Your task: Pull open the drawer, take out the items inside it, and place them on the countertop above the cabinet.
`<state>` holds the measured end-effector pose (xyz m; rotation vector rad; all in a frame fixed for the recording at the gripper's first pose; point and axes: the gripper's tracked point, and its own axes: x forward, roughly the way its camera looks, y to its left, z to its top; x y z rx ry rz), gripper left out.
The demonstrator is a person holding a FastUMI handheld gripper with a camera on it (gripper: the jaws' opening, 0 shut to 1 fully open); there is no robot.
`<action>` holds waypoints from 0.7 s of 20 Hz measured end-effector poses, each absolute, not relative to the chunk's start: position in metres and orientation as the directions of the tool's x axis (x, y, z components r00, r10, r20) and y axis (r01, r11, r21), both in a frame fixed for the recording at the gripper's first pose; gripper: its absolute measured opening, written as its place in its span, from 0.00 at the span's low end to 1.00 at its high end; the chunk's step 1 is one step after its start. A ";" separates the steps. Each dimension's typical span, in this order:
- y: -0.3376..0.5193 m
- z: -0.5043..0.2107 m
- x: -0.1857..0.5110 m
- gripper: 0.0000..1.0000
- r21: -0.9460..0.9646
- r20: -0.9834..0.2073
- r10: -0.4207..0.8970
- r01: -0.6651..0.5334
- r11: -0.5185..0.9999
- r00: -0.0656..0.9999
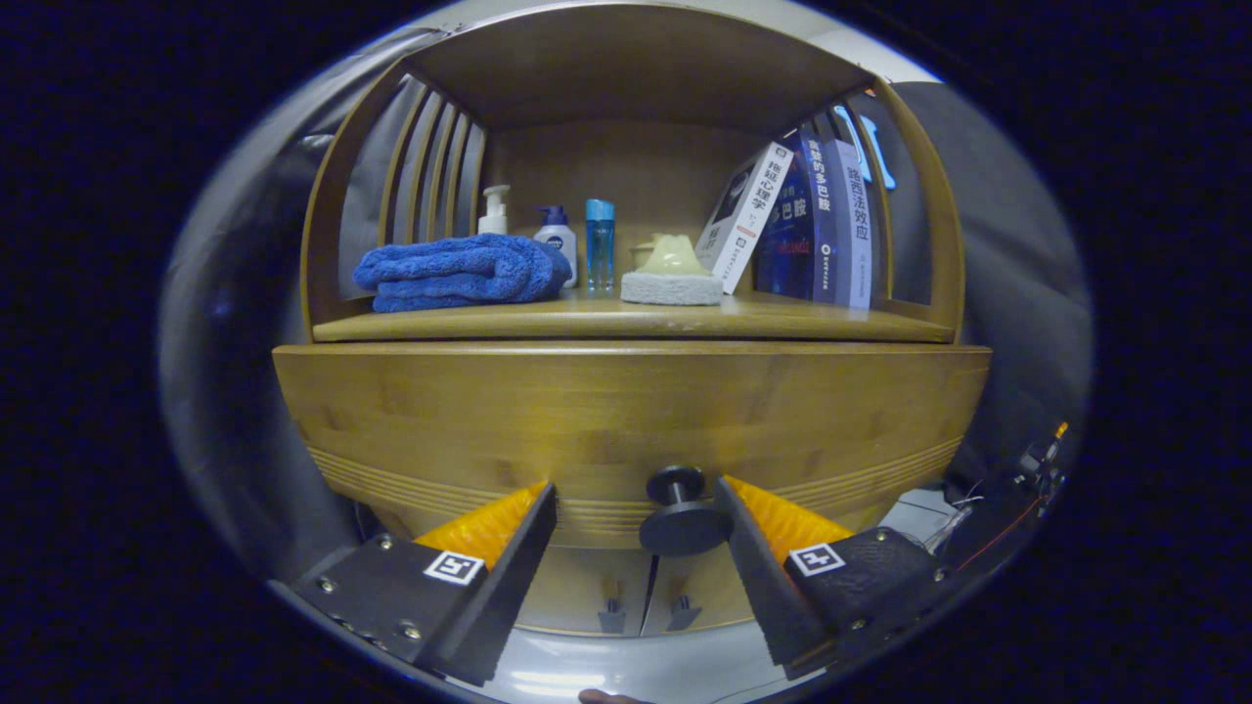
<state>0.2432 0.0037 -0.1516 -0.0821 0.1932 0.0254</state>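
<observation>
Your gripper (636,513) has its jaws spread, pinching nothing. The drawer (626,420), closed, sits just ahead; its dark knob (680,510) lies between the jaws, close against the right one.

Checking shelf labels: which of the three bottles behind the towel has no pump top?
The clear blue bottle, rightmost of the three, has a flat cap; the other two, white, carry pumps. The tool is open at the drawer knob.

towel (460,273) left on countertop (782,321), books (812,220) right, drawer (626,420) below, knob (682,508) between open fingers (518,533)
</observation>
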 end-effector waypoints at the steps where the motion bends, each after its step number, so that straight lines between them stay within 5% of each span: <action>1: 0.004 -0.153 0.246 0.98 -0.082 -0.194 0.018 -0.034 0.996 0.981; 14: 0.004 -0.152 0.267 0.98 -0.092 -0.181 0.015 -0.033 0.995 0.983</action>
